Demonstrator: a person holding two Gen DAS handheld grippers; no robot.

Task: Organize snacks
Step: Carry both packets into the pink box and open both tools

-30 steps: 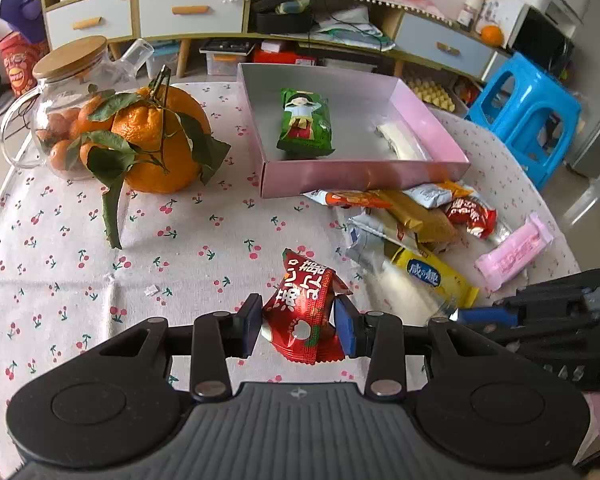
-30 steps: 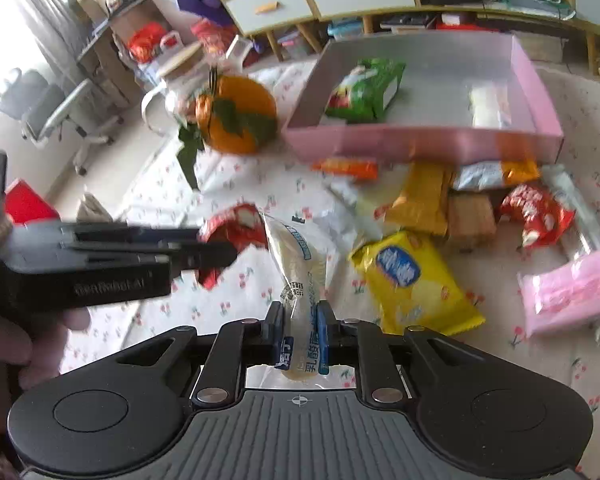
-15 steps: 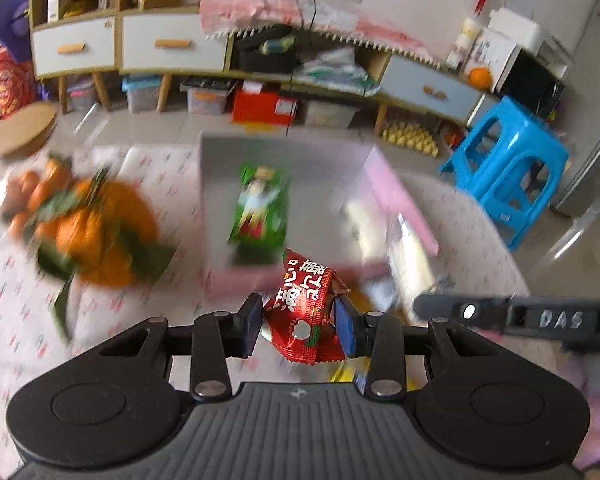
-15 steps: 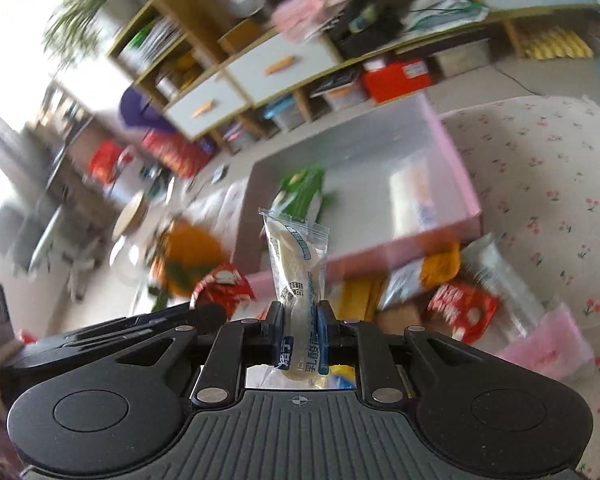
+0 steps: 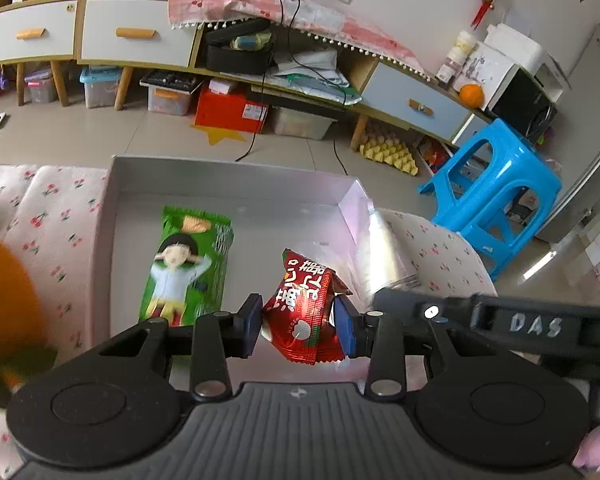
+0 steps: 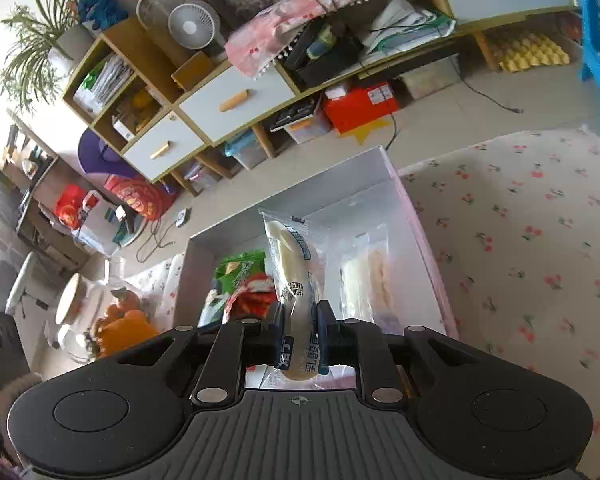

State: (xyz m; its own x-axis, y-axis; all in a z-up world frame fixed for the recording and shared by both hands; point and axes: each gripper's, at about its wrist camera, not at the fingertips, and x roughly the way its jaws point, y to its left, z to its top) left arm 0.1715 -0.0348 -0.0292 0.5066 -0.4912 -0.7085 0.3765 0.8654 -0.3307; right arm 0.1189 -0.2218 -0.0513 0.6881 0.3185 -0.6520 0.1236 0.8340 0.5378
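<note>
Both snacks are kept pinched so they can be dropped into the pink box [image 5: 236,184]: red packet [image 5: 306,312] in left tongs [image 5: 300,330], clear bread stick pack [image 6: 296,280] clamped in right tongs [image 6: 302,338], green packet [image 5: 184,268] lying at 9 o'clock.

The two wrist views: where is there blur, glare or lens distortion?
Left wrist view: the orange fruit at the left edge is smeared, the green snack packet slightly soft, glare along the pink box wall. Right wrist view: the shelves bend from the fisheye; the clear-wrapped snack stays sharp.
</note>
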